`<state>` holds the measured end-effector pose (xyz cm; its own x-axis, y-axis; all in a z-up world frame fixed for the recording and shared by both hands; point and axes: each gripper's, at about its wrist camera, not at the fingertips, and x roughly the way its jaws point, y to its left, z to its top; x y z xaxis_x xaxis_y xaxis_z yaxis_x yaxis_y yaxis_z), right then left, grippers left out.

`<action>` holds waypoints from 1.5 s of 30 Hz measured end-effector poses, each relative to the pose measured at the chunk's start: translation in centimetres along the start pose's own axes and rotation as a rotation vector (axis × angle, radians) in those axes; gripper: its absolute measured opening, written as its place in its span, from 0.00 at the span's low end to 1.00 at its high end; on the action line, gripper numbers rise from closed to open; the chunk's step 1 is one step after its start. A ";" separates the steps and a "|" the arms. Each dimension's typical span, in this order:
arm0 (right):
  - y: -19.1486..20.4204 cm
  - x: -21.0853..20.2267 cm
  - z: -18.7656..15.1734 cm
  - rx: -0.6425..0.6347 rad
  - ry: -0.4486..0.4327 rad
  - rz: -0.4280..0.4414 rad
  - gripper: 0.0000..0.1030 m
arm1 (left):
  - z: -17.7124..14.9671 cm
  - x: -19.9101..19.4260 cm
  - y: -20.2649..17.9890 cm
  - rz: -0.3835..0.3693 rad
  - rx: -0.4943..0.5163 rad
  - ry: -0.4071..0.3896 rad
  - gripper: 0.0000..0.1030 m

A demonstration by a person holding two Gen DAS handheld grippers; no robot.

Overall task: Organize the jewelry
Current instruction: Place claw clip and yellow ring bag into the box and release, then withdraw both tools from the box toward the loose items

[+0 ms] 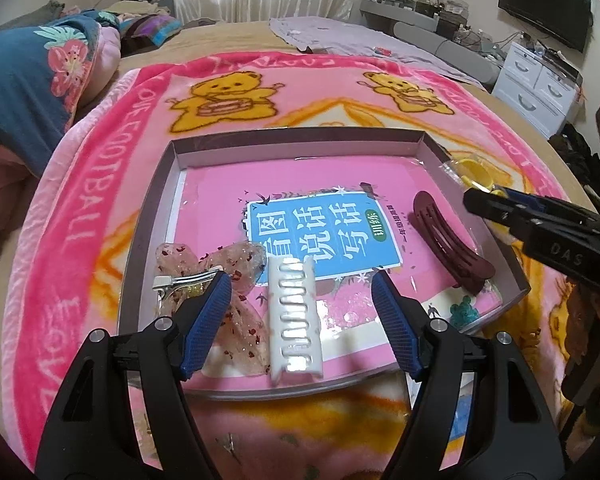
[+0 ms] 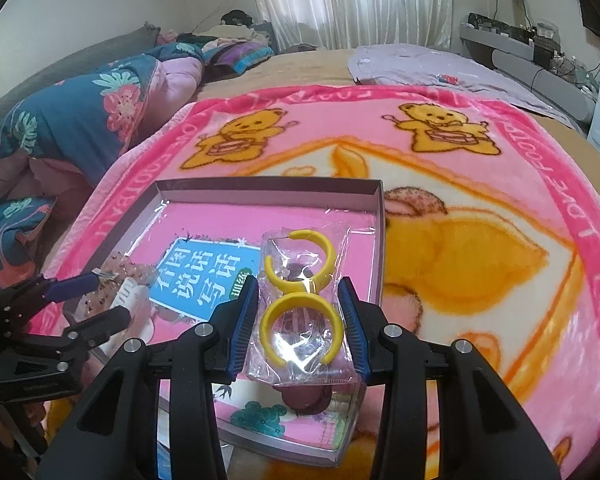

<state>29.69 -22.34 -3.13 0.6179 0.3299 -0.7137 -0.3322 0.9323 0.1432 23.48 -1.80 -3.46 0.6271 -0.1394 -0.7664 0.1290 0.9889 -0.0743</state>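
Observation:
A shallow grey box (image 1: 296, 148) with a pink book cover inside lies on the bed blanket. In it lie a white claw clip (image 1: 294, 320), a glittery pink bow clip (image 1: 228, 280) and a dark red hair clip (image 1: 448, 244). My left gripper (image 1: 300, 280) is open, its fingers either side of the white clip, above it. My right gripper (image 2: 298, 286) is shut on a clear bag of yellow hoop earrings (image 2: 300, 292) and holds it over the box's right part (image 2: 374, 216). It also shows in the left wrist view (image 1: 484, 194), with the bag (image 1: 474, 170).
The pink teddy-bear blanket (image 1: 112, 208) covers the bed. A folded blue floral quilt (image 1: 24, 80) lies at the left. A grey cloth (image 1: 340, 36) lies behind. White drawers (image 1: 536, 84) and a TV (image 1: 544, 4) stand at the far right.

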 end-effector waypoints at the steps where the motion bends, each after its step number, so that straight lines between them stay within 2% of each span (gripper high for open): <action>1: 0.0 0.1 -0.1 -0.001 0.003 0.001 0.40 | 0.0 -0.1 0.0 -0.002 0.001 0.000 0.63; 11: 0.1 -0.4 -0.5 0.003 -0.007 0.004 0.42 | 0.1 -1.5 0.0 0.003 -0.008 -0.010 0.63; 14: 0.2 -1.2 -0.5 0.004 -0.020 0.006 0.46 | 0.2 -1.9 0.3 0.006 -0.015 -0.013 0.63; 20: 0.0 -3.1 -0.6 0.016 -0.057 0.012 0.56 | 0.5 -3.2 0.8 0.012 -0.031 -0.029 0.63; 24: -0.1 -4.5 -0.6 0.022 -0.087 0.023 0.70 | 0.7 -4.7 1.3 0.011 -0.045 -0.047 0.64; 30: 0.0 -7.2 -0.7 0.043 -0.135 0.035 0.80 | 0.8 -7.1 2.3 0.008 -0.087 -0.084 0.77; 33: 0.3 -8.5 -0.7 0.045 -0.155 0.046 0.81 | 0.6 -8.3 2.6 0.007 -0.104 -0.105 0.80; 35: 0.5 -9.4 -0.7 0.043 -0.170 0.052 0.81 | 0.5 -9.1 2.7 0.006 -0.115 -0.118 0.90; 45: 1.5 -13.7 -2.0 0.034 -0.224 0.076 0.87 | 0.1 -12.6 3.1 0.005 -0.142 -0.169 0.91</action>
<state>19.27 -25.80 5.48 0.7358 0.4202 -0.5310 -0.3620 0.9068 0.2160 16.07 3.04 6.00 0.7489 -0.1292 -0.6500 0.0231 0.9853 -0.1692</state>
